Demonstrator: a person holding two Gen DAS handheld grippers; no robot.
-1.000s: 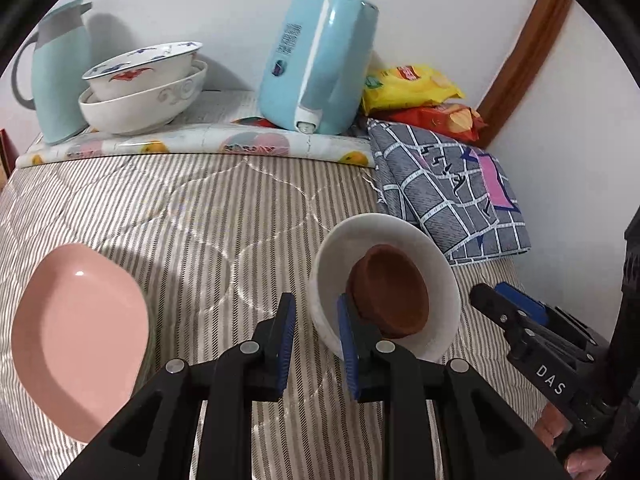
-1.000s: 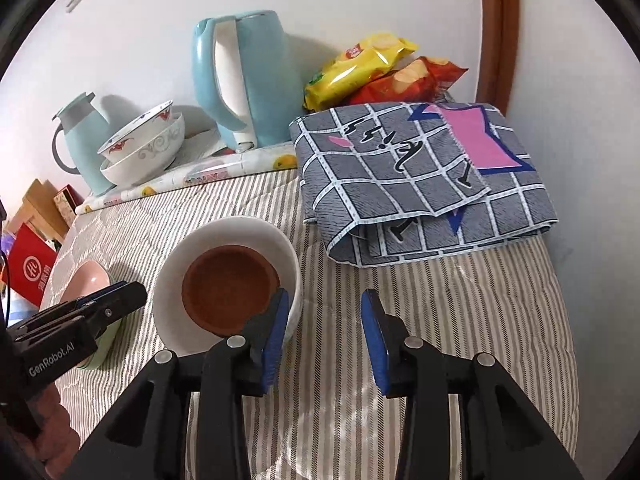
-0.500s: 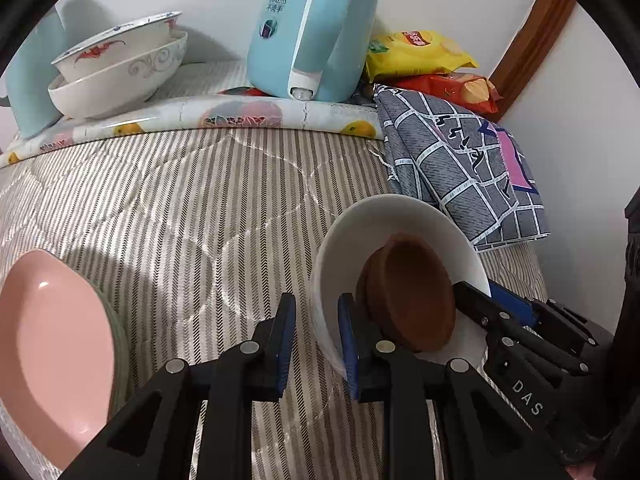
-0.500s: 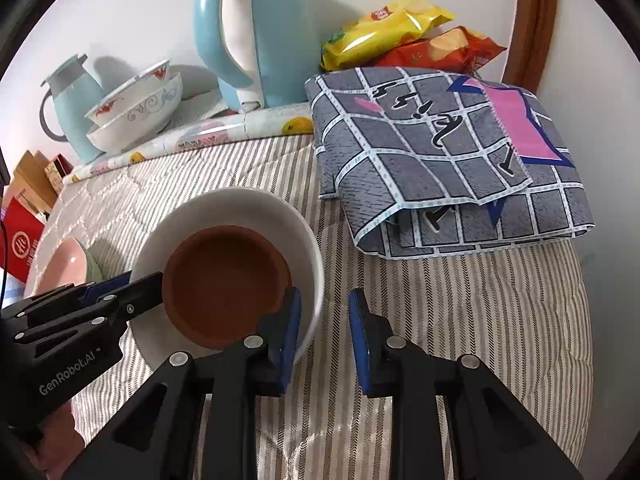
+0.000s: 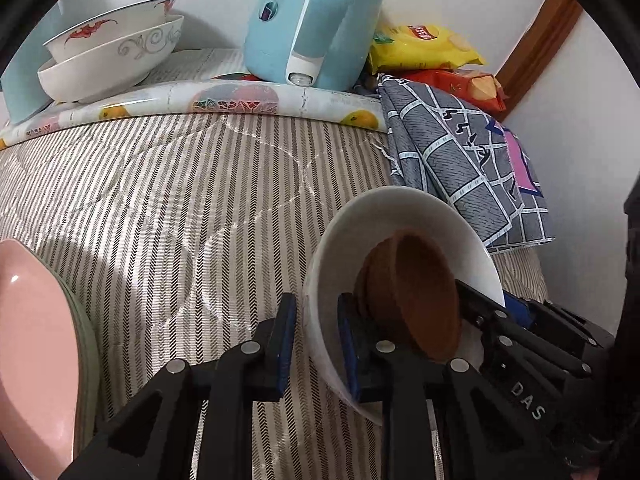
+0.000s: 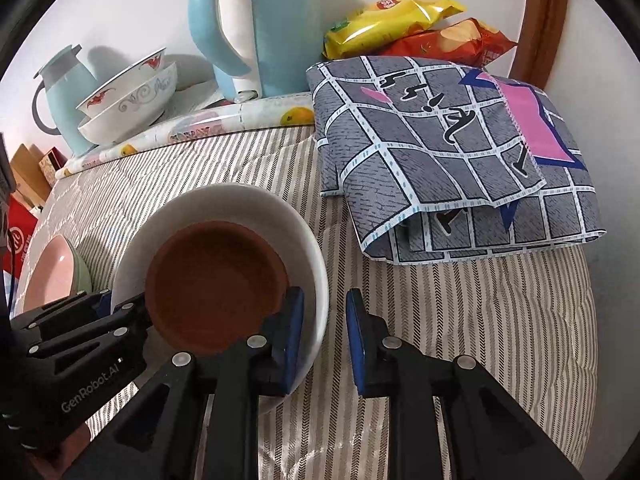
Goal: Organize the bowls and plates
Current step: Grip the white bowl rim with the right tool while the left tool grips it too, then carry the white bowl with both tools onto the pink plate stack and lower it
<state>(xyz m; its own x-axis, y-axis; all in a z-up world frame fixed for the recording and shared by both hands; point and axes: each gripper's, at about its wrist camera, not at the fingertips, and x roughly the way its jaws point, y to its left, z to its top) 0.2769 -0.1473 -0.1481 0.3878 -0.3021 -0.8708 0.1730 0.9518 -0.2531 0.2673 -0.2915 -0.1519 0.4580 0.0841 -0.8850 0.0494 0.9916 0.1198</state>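
A white bowl (image 5: pixel 404 212) with a brown saucer (image 5: pixel 416 292) inside is held tilted above the striped bed cover. My left gripper (image 5: pixel 316 344) is shut on its near rim, one finger inside and one outside. My right gripper (image 6: pixel 324 336) straddles the opposite rim of the white bowl (image 6: pixel 248 208), with a visible gap at its outer finger. The brown saucer (image 6: pixel 216 284) leans inside the bowl. A pink plate (image 5: pixel 32 344) on a green one lies at the left. Two stacked patterned bowls (image 5: pixel 116 52) stand at the back left.
A light blue kettle (image 5: pixel 308 20) and a blue jug (image 6: pixel 64 92) stand at the back on a fruit-print mat (image 5: pixel 224 100). Snack bags (image 6: pixel 400 16) and a folded grey checked cloth (image 6: pixel 452 148) lie at the right by the wall.
Both grippers have closed in on the white bowl's rim from opposite sides. The bowl has lifted and tilted, and the brown saucer has slid inside it.
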